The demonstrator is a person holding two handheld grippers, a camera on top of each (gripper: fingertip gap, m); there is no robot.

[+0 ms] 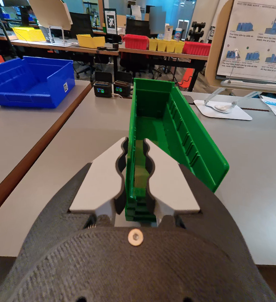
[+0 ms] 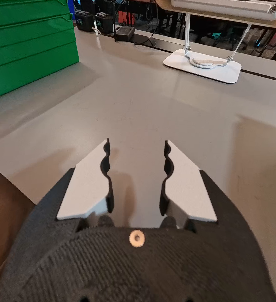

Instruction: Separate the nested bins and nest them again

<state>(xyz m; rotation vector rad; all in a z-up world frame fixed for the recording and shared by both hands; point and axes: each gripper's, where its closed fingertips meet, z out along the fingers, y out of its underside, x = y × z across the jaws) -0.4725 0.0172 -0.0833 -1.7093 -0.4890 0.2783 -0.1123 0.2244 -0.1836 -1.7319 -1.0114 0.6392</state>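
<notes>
1. On the grey table (image 1: 85, 147), the nested green bins (image 1: 174, 130) stand right of the blue bin (image 1: 27, 83).
2. Left gripper (image 1: 134, 142) is clamped on the bins' left wall.
3. Right gripper (image 2: 137, 140), right of the bins, is spread apart and holds nothing.

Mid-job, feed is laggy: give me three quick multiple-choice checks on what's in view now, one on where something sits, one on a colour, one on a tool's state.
1. Where is the blue bin?
A. on the neighbouring table to the left
B. inside the green bins
C. under the white stand

2. What colour are the nested bins?
A. red
B. yellow
C. green

3. What state is the right tool in?
A. shut on a bin
B. open, holding nothing
C. out of view

Answers:
1 A, it sits alone across the table seam.
2 C, the left tool grips their green near wall.
3 B, only bare grey table shows between its fingers.
</notes>
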